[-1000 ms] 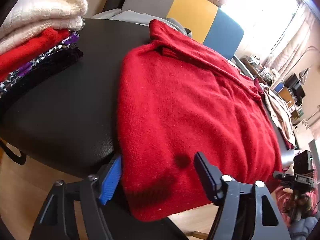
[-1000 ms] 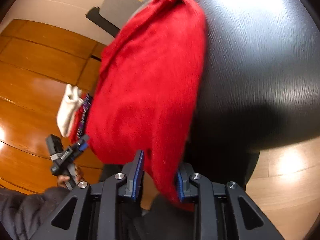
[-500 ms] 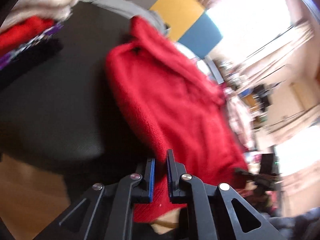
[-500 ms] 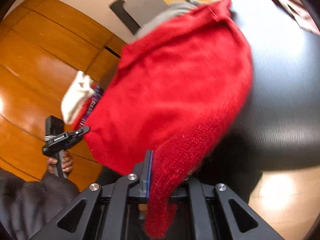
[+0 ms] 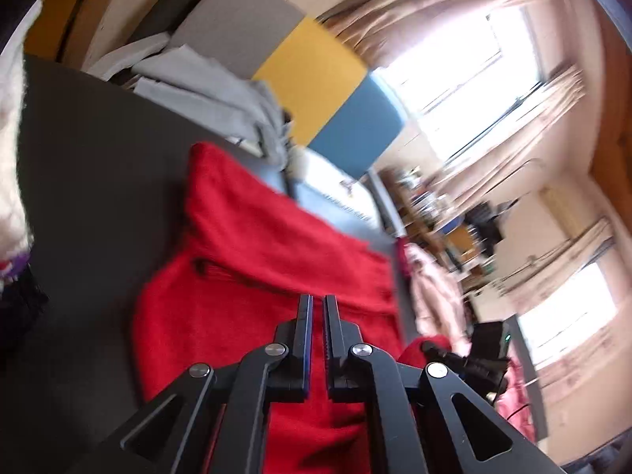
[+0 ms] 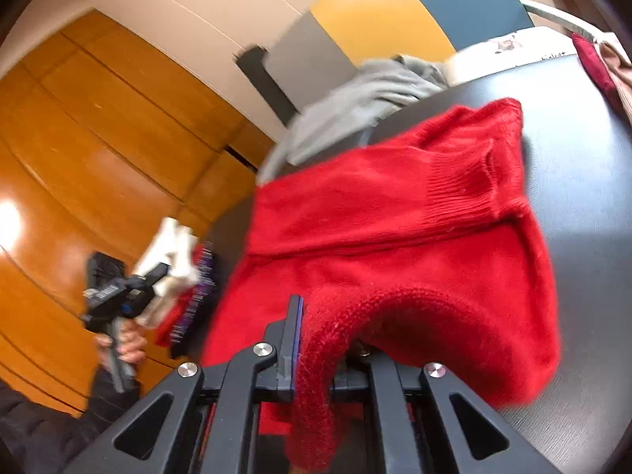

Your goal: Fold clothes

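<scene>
A red knit sweater (image 5: pixel 252 260) lies on a black round table (image 5: pixel 94 166), its lower part lifted and doubled toward the collar. My left gripper (image 5: pixel 318 300) is nearly shut over the sweater; the cloth between its jaws is not visible. My right gripper (image 6: pixel 316 316) is shut on the sweater's hem (image 6: pixel 324 339), which bunches over its right finger. The sweater (image 6: pixel 395 213) fills the right wrist view, ribbed collar at upper right. The left gripper also shows at the left of the right wrist view (image 6: pixel 114 288).
A stack of folded clothes, white on top, sits at the table's left edge (image 5: pixel 8 150) and in the right wrist view (image 6: pixel 173 260). Grey garments (image 5: pixel 213 91) lie behind the table. A pink and dark red garment (image 5: pixel 430 292) lies at the table's right. Wooden wall panels stand behind.
Both grippers have lifted the sweater's bottom hem and carried it forward toward the collar. The left gripper went from open to nearly shut.
</scene>
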